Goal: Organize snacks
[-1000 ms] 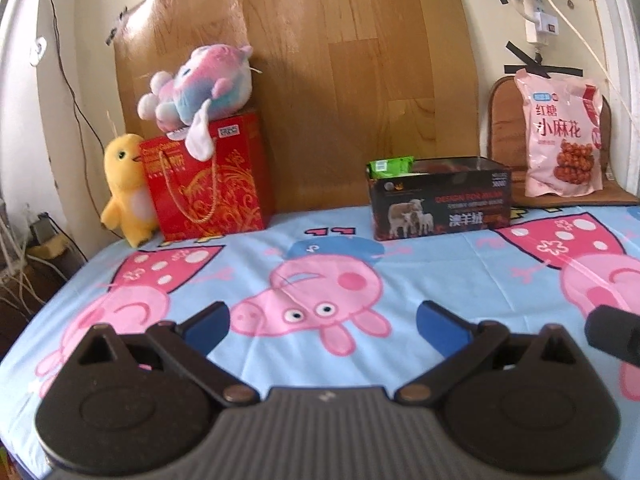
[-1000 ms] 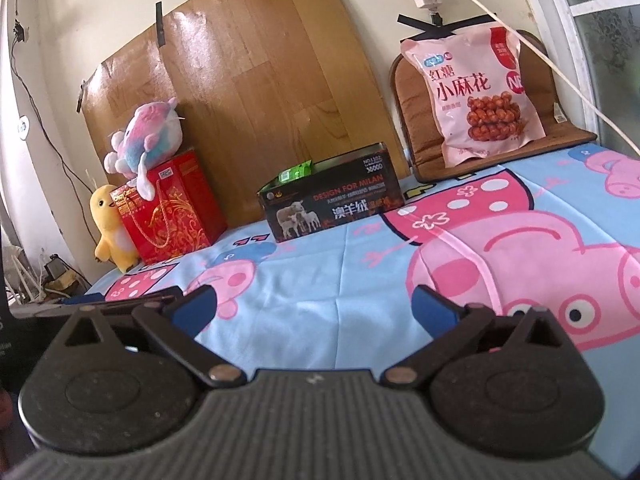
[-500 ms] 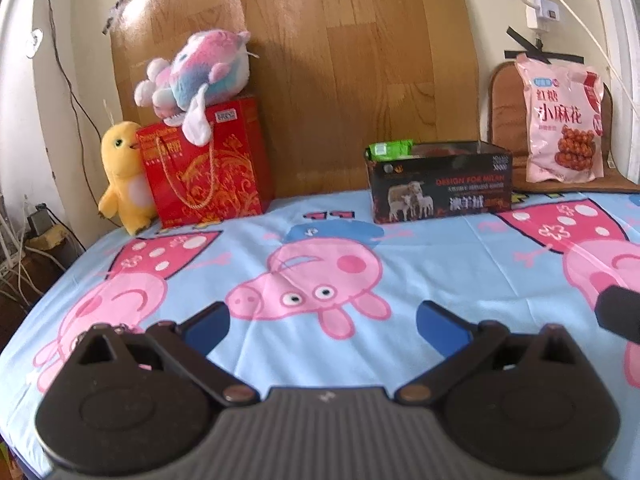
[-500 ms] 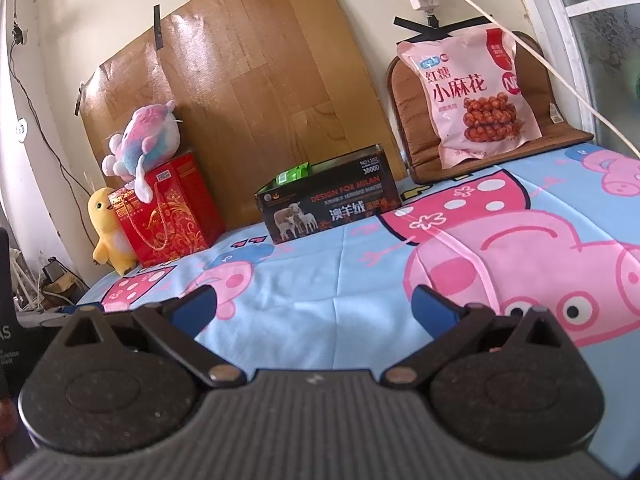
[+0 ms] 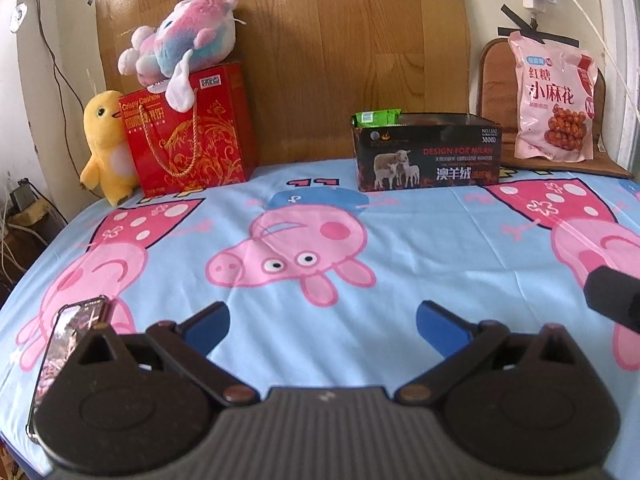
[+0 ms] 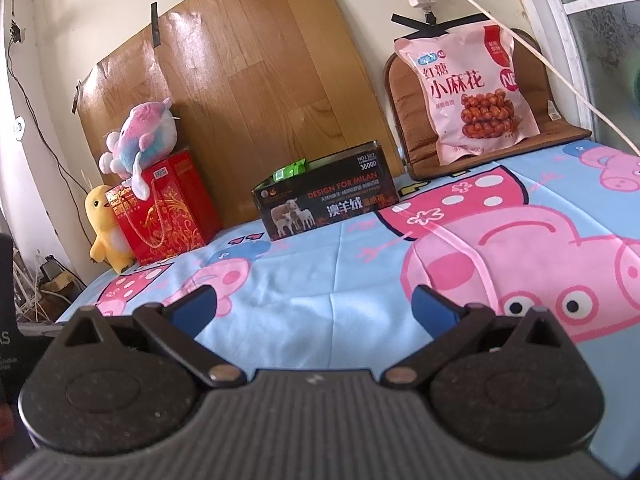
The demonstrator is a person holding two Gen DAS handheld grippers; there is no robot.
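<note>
progress: early, judging by layout; most of the job looks left
done: one green snack packet (image 5: 377, 117) already sits in the dark box (image 5: 427, 157), poking above the rim at its left end; rest of box interior not visible
left: big pink snack bag (image 5: 553, 103) not in the box, propped upright on a brown cushion (image 5: 496, 80) against the wall, just right of the box, apart from it
maybe also: red gift bag (image 5: 188, 128) printed with cashew biscuits, far left by the wall, well apart from box; can't tell if it counts as a snack to sort
left gripper (image 5: 322, 324): jaws wide apart, nothing held, hovering low over the cartoon-pig bedsheet (image 5: 400, 248)
right gripper (image 6: 314, 306): jaws wide apart, empty, angled toward box and pink bag
clutter: pink-blue plush (image 5: 180, 46) on top of gift bag, yellow plush (image 5: 105, 142) beside it, phone (image 5: 66, 344) lying on sheet near left gripper
next, my guess: right gripper is the nearer one for the pink bag; bag looks large against the box, fit uncertain
</note>
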